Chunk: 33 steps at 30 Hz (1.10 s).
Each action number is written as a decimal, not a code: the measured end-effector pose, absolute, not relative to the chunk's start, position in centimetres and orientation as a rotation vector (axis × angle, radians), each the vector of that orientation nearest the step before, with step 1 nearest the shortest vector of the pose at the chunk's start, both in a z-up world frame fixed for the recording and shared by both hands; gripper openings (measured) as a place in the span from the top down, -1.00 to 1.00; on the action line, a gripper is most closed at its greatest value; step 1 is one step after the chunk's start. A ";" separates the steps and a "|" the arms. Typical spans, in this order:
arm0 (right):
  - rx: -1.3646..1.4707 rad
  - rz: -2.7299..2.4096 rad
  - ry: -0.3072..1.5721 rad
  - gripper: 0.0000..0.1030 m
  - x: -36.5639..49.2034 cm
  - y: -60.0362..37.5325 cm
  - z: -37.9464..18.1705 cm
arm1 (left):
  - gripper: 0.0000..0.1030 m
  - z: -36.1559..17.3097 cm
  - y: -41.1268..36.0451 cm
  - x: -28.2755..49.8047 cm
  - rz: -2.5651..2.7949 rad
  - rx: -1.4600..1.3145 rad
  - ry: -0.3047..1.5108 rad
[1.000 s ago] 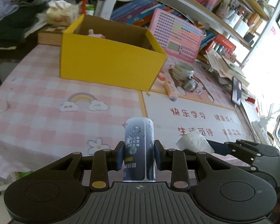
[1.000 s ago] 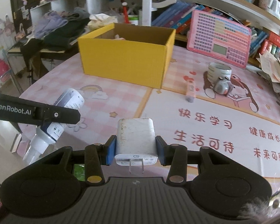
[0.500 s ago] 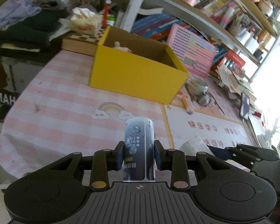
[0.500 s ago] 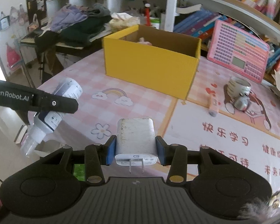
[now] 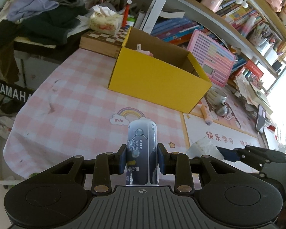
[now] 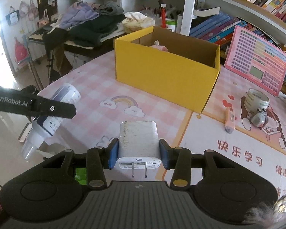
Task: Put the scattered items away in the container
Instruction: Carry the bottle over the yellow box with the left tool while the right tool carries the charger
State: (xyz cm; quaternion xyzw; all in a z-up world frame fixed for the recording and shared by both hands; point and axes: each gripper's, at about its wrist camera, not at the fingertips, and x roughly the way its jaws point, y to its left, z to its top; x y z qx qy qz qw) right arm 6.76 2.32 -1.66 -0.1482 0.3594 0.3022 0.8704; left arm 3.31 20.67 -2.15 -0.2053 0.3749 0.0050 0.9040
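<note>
Both claws drew back — yellow box [image 5: 158, 80] now farther ahead.

A matt cardboard box [image 5: 158, 80], a glossy plastic bottle [image 5: 142, 148] and a scuffed plastic charger [image 6: 138, 140] are seen.

Bare checked tablecloth [image 5: 82, 103] before yellow box [image 5: 158, 80] — open top unobstructed; cup [image 6: 257, 97], marker [image 6: 230, 120] crowd right.
</note>
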 end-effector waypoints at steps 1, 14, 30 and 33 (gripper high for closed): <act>-0.309 0.636 0.750 0.19 7.3 2.4 -1.6 | 0.40 -2.1 20.7 3.6 0.017 -0.423 0.772; -0.266 0.673 0.559 0.19 15.2 2.7 2.6 | 0.40 2.8 21.9 10.4 0.036 -0.367 0.626; -0.394 0.763 0.508 0.19 29.0 5.5 4.2 | 0.40 4.6 20.1 24.8 -0.003 -0.258 0.647; -0.461 0.772 0.540 0.19 32.2 6.3 3.5 | 0.40 3.4 19.2 27.2 -0.011 -0.221 0.697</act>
